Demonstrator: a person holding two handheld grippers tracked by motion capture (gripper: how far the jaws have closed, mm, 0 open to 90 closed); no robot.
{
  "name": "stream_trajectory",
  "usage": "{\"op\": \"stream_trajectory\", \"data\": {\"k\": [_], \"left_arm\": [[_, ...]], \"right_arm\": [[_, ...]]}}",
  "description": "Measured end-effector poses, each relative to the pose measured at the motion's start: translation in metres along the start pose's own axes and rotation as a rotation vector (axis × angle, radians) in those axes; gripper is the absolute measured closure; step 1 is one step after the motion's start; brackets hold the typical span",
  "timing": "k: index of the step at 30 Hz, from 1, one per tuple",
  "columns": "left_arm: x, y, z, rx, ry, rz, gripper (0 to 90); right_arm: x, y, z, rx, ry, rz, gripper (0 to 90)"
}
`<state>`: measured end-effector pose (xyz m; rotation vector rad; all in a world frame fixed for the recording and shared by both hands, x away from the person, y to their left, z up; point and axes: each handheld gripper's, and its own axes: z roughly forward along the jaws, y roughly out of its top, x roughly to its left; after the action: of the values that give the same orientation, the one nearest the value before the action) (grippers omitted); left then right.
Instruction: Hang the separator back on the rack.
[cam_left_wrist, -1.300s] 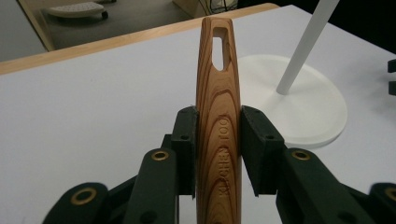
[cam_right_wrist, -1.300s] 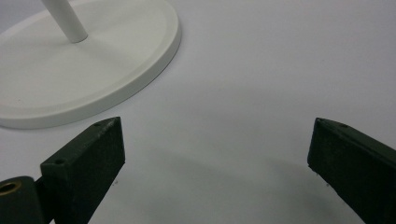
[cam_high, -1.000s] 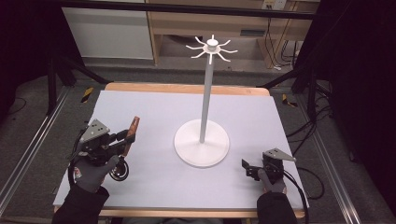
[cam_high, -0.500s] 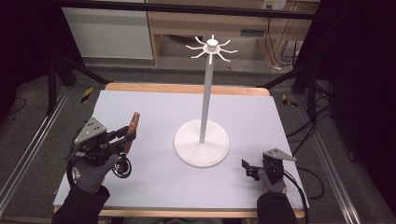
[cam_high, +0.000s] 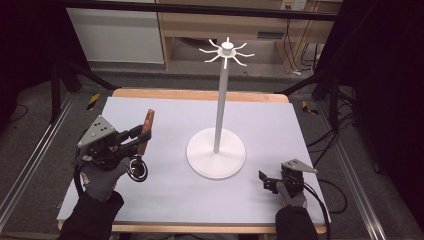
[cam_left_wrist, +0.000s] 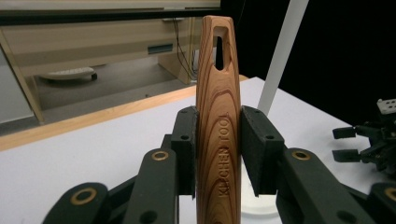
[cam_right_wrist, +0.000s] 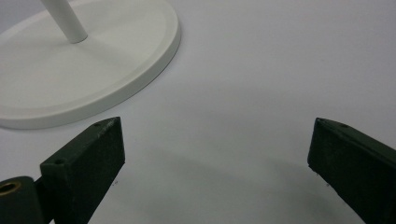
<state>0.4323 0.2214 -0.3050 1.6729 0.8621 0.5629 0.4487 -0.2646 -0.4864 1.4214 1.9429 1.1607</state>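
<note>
Lifted higher, left gripper clamps striped wooden tool; right gripper gapes empty.

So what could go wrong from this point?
The left gripper clamps only the flat sides of the wooden tool, so it could pivot or slip between the pads. The stand is tall on a narrow pole; bumping it might tip it. The open right gripper isn't steadying it.

Only the white stand rises mid-counter, its base near centre; the counter's far, left and right stretches lie open around it.
</note>
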Motion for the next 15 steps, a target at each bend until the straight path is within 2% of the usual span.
{"op": "stream_trajectory", "data": {"k": [15], "left_arm": [[-0.016, 0.032, 0.01, -0.044, -0.024, 0.025, 67.8]], "right_arm": [[0.0, 0.0, 0.001, 0.007, 0.004, 0.003, 4.3]]}}
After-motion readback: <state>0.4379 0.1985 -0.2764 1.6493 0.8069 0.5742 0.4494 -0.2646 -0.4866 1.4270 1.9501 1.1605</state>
